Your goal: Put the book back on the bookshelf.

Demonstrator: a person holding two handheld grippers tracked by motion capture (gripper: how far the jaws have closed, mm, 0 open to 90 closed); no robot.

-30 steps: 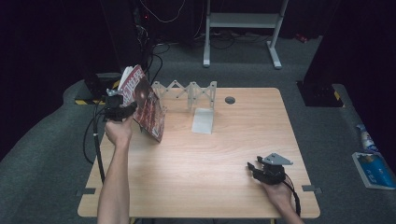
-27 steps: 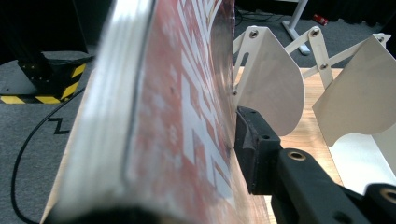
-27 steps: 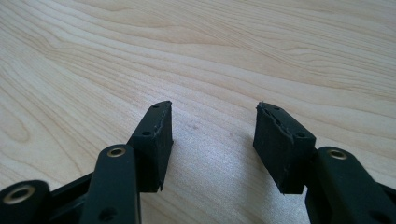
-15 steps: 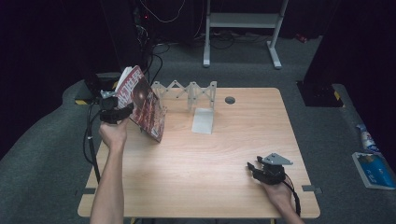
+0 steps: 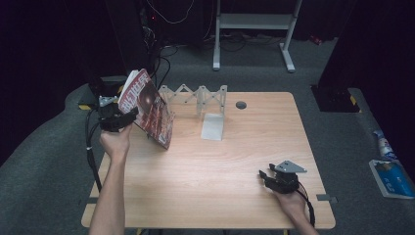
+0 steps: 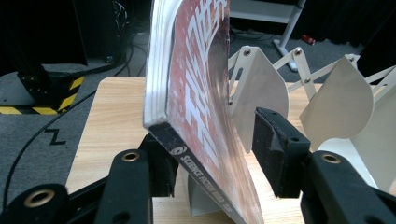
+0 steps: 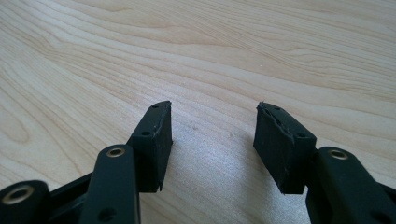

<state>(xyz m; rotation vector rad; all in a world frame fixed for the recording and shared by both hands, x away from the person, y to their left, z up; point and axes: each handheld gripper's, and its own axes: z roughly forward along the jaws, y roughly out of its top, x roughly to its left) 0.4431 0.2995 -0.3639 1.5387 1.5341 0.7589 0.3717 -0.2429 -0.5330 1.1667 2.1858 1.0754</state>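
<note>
The white folding rack (image 5: 198, 98) stands at the far side of the wooden table (image 5: 235, 161), and none of the slots that can be seen has anything in it. The red magazine (image 5: 149, 107) is tilted at the table's far left, just beside the rack; it sits between the jaws of the left gripper (image 5: 117, 119), one jaw touching its spine and the other apart from the cover. The right gripper (image 5: 274, 178) rests on the table near the right front edge, wide open and holding nothing; around the table is grey floor and a dark room.

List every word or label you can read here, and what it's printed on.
"SCIENCE FICTION WORLD": on the black spine strip of the magazine, partly legible.
Large white characters on its red cover: cropped, unreadable.
Printed packs on the floor at far right: too blurred.
</note>
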